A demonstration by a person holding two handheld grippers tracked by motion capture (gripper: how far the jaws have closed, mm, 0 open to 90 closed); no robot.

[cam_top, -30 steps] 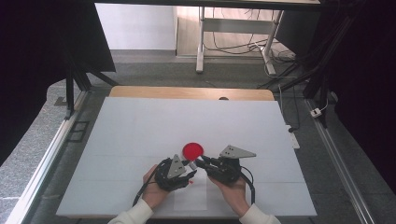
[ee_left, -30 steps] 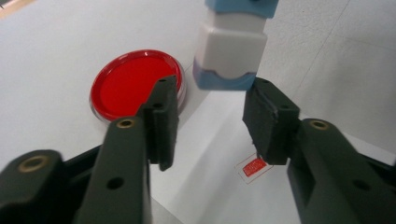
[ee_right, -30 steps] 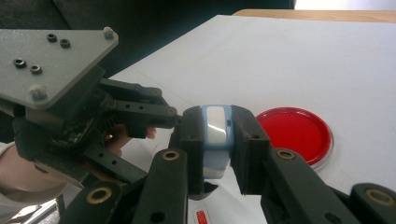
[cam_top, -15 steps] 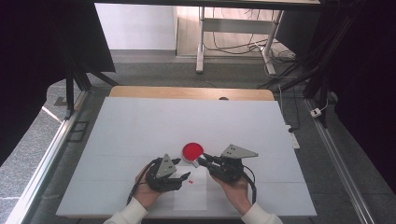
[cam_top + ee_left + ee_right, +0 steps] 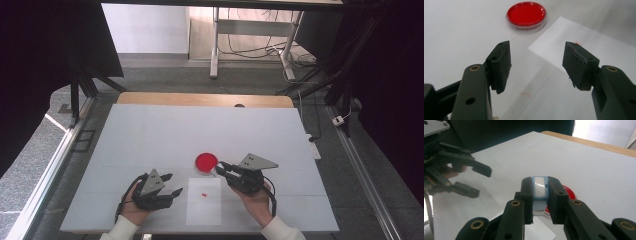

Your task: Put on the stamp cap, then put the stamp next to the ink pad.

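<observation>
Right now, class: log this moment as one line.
left gripper: open | right gripper: shut on small blue-and-white object | round red dish: on table

Bright even light; table [image 5: 150, 135] washed out; gripper views soft, blurred.

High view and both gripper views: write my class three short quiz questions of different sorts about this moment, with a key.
1. True or false: the left gripper is shut on the red dish.
2. Which gripper holds the small blue and white object? A) left B) right
3. Fill in: the tiny red speck lies on the white ____.

Key: 1. False, it is open and holds nothing. 2. B. 3. Sheet.
</observation>
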